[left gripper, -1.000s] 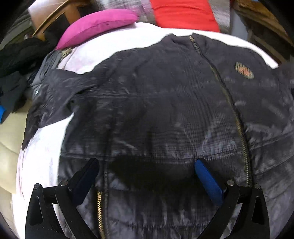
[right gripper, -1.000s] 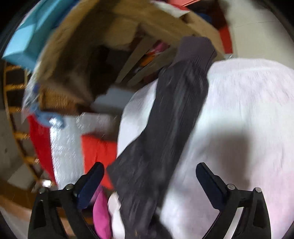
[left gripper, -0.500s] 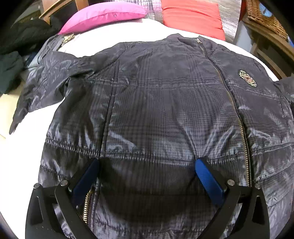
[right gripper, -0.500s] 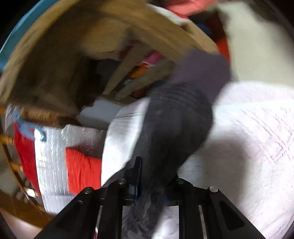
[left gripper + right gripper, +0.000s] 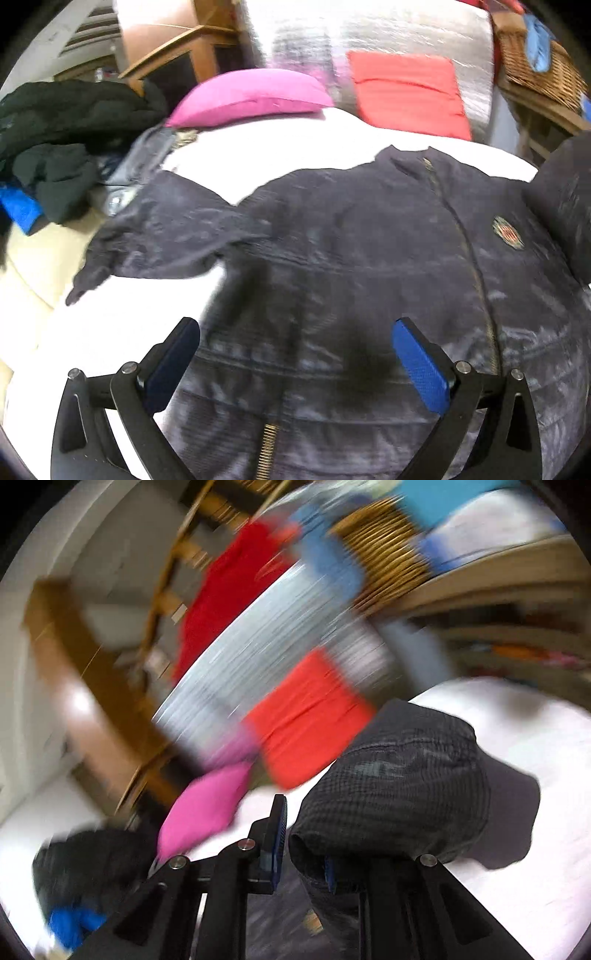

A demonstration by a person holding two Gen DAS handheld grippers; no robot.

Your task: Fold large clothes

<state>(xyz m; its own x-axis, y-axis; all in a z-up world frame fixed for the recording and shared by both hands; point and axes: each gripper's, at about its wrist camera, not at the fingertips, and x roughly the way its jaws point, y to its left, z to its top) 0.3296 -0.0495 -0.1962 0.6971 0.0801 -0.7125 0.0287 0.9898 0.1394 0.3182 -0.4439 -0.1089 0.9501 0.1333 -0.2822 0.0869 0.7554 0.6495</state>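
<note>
A bed with a white cover (image 5: 122,321) fills the room, and things sit all around it. At the far end lie a soft pink pillow (image 5: 251,96) and a flat red cushion (image 5: 406,96) that leans on a silvery grey blanket (image 5: 369,33). A brown woven basket (image 5: 535,70) stands on wood at the far right. A heap of black clothes (image 5: 55,140) sits at the left edge of the bed.

The big dark blue zip-up jacket (image 5: 351,266) lies flat on the white cover, front side up. Its gold zip (image 5: 476,280) runs down the chest, and a small round badge (image 5: 509,233) sits beside the zip. One sleeve (image 5: 155,240) stretches out to the left on the cover.

The left tongs (image 5: 295,365) hang over the bottom part of the jacket. Their blue pads (image 5: 421,369) are spread wide apart with nothing between them.

The right tongs (image 5: 303,853) are lifted up and tipped to one side. They are squeezed nearly together and pinch the jacket's other sleeve (image 5: 399,790), which bunches up above them. The right view is very blurry
</note>
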